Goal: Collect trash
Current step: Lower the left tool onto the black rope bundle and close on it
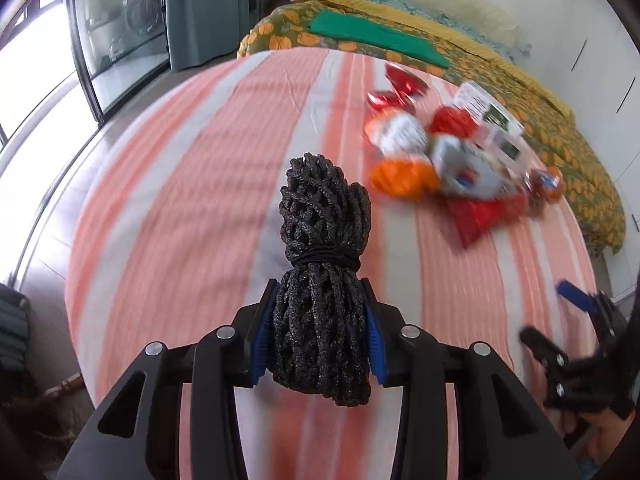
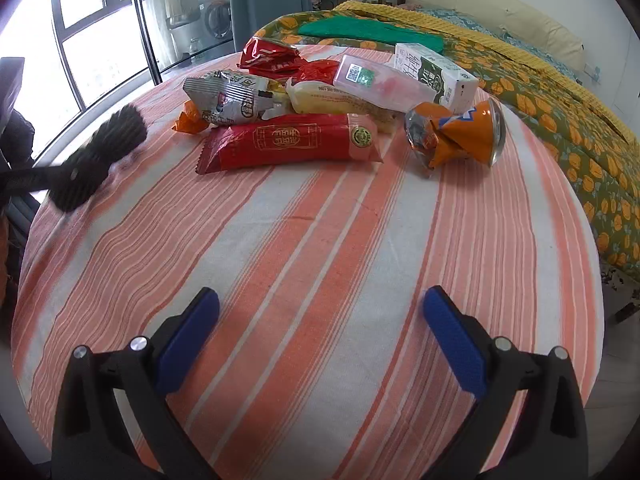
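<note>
Gripping: my left tool pinches a rolled black mesh bundle, blue pads pressed on both its sides; the bundle is tied with a black band and stands above the desk.
Desk: I see a round top under an orange and white striped cloth.
Trash pile: it sits at the far side of the desk, with a silver wrapper, a long red packet, a clear plastic box, a milk carton and a crushed orange can rightmost.
Right tool: spread wide, nothing between its pads, nearer me than the pile.
Beyond: a bed with a green cloth.
</note>
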The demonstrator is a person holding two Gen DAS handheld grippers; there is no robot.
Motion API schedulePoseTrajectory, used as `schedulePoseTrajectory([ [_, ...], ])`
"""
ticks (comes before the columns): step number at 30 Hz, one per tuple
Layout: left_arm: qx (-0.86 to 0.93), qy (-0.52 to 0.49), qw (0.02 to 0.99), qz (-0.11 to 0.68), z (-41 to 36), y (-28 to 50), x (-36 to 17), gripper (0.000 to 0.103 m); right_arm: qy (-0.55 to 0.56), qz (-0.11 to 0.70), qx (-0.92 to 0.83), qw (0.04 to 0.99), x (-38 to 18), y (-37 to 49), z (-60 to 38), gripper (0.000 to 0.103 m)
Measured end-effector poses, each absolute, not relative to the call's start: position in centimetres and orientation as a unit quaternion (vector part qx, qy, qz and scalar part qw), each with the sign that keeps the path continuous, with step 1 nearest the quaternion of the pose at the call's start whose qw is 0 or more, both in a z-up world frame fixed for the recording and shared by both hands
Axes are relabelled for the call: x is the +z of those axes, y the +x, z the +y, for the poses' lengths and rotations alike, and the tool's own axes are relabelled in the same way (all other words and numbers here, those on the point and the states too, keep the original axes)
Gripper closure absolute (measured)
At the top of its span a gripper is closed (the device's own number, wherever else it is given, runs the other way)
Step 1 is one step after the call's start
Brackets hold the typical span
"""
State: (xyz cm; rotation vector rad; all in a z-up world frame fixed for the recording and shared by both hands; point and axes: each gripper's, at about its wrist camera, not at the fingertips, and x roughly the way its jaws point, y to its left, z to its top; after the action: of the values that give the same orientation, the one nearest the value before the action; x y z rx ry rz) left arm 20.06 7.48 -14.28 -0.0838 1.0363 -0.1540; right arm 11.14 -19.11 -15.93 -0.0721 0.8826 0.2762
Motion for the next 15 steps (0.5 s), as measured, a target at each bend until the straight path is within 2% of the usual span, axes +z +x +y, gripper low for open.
schedulePoseTrajectory([
  [3, -0.071, -0.043, 0.870, 0.486, 6.8, 18.6, -14.8, 0.061, -0.035, 0.426, 0.133, 0.894, -15.9, 11.1, -19.1, 0.005],
  [4, -0.068, -0.036, 0.874, 0.481, 6.5, 18.3, -14.9, 0.051, -0.034, 0.426, 0.133, 0.894, -15.9, 11.1, -19.1, 0.005],
  [7, -0.077, -0.033, 0.878, 0.471, 5.9, 18.2, -15.2, 0.033, -0.034, 0.426, 0.133, 0.894, -15.9, 11.1, -19.1, 0.005],
  [15, -0.062, 0.013, 0.889, 0.453, 4.6, 19.2, -16.0, 0.016, -0.034, 0.426, 0.133, 0.894, -15.9, 11.1, -19.1, 0.005],
])
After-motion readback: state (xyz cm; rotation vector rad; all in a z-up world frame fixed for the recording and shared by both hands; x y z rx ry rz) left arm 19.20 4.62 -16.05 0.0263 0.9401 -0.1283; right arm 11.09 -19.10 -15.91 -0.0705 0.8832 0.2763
